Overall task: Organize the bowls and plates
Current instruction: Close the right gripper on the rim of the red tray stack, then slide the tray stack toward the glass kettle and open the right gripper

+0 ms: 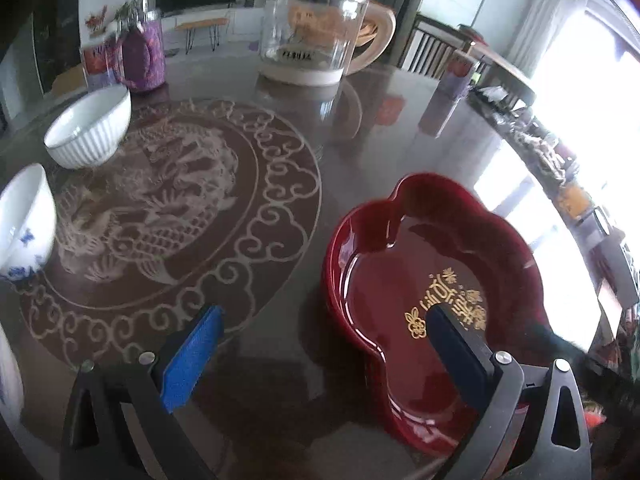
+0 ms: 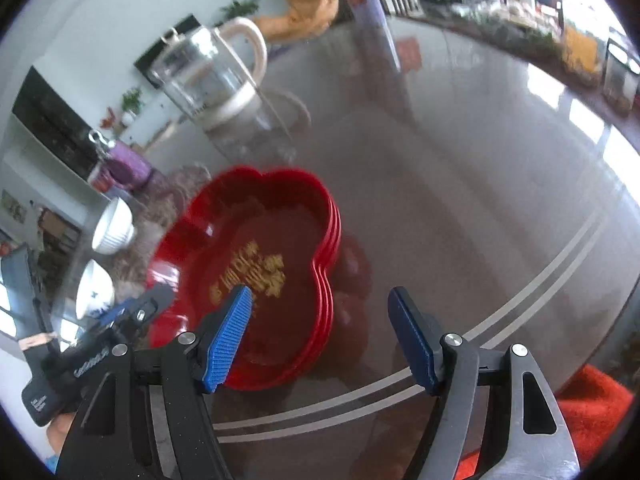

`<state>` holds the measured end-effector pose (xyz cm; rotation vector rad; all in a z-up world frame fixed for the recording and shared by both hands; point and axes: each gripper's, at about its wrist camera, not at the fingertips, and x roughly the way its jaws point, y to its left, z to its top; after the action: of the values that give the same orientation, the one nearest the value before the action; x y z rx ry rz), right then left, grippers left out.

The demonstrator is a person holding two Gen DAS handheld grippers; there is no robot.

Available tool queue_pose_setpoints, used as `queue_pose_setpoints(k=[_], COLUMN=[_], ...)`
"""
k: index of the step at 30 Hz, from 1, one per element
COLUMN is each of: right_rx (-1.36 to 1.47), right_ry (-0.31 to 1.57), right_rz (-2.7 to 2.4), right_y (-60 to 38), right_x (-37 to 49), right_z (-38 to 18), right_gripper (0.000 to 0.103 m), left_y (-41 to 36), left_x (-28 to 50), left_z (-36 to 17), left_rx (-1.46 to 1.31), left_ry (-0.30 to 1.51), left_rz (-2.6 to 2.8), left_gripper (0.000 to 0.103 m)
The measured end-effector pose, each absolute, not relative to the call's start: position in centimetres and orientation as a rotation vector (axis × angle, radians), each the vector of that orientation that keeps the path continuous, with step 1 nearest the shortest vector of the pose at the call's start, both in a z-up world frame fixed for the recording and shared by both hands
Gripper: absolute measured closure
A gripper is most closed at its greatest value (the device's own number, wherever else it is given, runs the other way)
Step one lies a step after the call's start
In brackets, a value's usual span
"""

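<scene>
A stack of red flower-shaped plates (image 1: 404,264) with gold lettering sits on the dark glass table; it also shows in the right wrist view (image 2: 280,216). My left gripper (image 1: 324,314) is open and empty, its right finger over the top plate. My right gripper (image 2: 320,296) is open and empty, straddling the stack's near right rim. A white ribbed bowl (image 1: 90,128) and a blue-and-white bowl (image 1: 24,224) stand at the left; both also show in the right wrist view, the ribbed one (image 2: 114,226) and the blue-and-white one (image 2: 94,288).
A glass kettle (image 1: 316,32) stands at the back of the table (image 1: 280,360), with a purple flask (image 1: 142,52) and a jar beside it. A tall can (image 1: 456,76) stands back right. Clutter lines the far right edge. The left gripper's body (image 2: 100,344) appears at lower left in the right wrist view.
</scene>
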<state>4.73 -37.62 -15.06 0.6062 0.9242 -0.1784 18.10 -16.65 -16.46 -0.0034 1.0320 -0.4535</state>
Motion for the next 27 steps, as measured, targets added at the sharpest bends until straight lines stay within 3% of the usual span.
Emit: queue_pose_setpoints(k=[2,3,4,6,7,9,17,27], right_rx=[0.614,0.612,0.612,0.629,0.636,0.641,0.569,0.527], right_ry=[0.932,0.931,0.935,0.948,0.951,0.940,0.859,0.827], right_rz=[-0.171,-0.166,-0.155,-0.131,-0.126,-0.129,-0.084,-0.059], right_y=[-37.5,-37.4,-37.3,-37.3,-37.3,-37.3,-36.2,-36.9], right_x=[4.9,4.9,5.0,5.4,5.6,5.6,7.0,16.9], right_z=[-15.8,-15.9,-16.2,-16.6,-16.9,-17.0,-15.8,-15.8], right_gripper=[0.032,0.041,0.057,0.071,0.073,0.073,0.074,0.074], left_y=[-16.9,-17.0,-17.2,-17.6,-17.7,-17.6,-16.6,-17.3], left_x=[18.3,18.2,18.2,18.4,18.6,18.9,20.8,30.6], left_z=[-17.1,-17.2,-17.3,-17.7,-18.1,-18.3,-16.3,-16.4], left_rx=[-0.026,-0.031,-0.037,-0.039,-0.054,-0.118,-0.181,-0.207], left_ry=[1.043,1.040,1.029,1.037,1.049,1.044,0.970,0.930], left_rz=[-0.453,-0.454,-0.458,-0.472,-0.494,-0.539,-0.519,-0.451], left_gripper=[0.004,0.008,0.013,0.037,0.041,0.061,0.066,0.066])
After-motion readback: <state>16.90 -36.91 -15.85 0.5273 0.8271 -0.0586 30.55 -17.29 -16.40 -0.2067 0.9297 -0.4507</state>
